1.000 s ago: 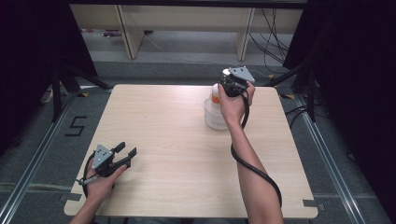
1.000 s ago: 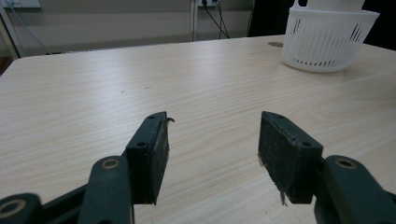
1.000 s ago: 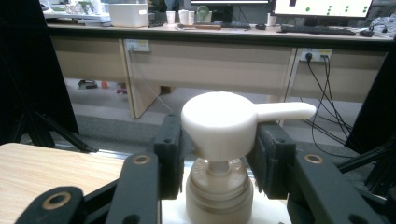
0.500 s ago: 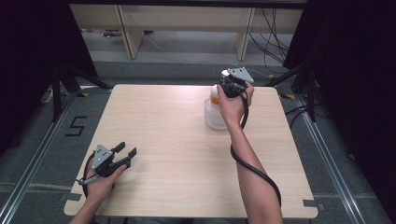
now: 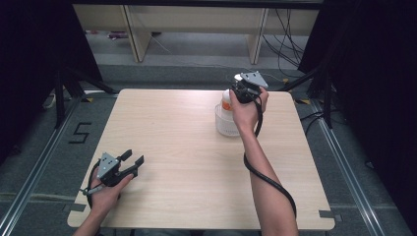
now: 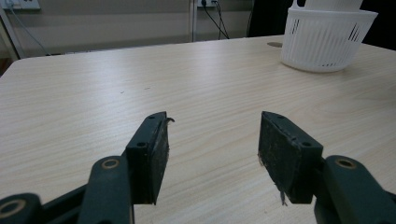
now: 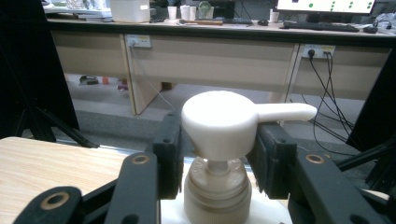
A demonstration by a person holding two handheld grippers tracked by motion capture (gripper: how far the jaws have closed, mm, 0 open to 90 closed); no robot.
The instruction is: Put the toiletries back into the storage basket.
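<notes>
A white pump bottle point(image 5: 226, 104) with an orange label stands in a white slotted basket point(image 5: 222, 126) at the far right of the wooden table point(image 5: 187, 147). My right gripper point(image 5: 236, 94) is over it, shut on the round pump head point(image 7: 219, 121). Both pads point(image 7: 170, 149) touch its sides, and the spout points right past the jaw. The bottle's neck point(image 7: 217, 191) shows below. My left gripper point(image 5: 134, 157) rests at the table's near left corner, open, with nothing between its pads point(image 6: 156, 149). Its own view looks across the table at the basket point(image 6: 327, 42).
Bare tabletop lies between the two grippers. Beyond the far edge are a floor with cables point(image 5: 290, 29), desk legs point(image 5: 133, 34) and black stands point(image 5: 64, 83). A cable trails from the right gripper along the forearm point(image 5: 265, 177).
</notes>
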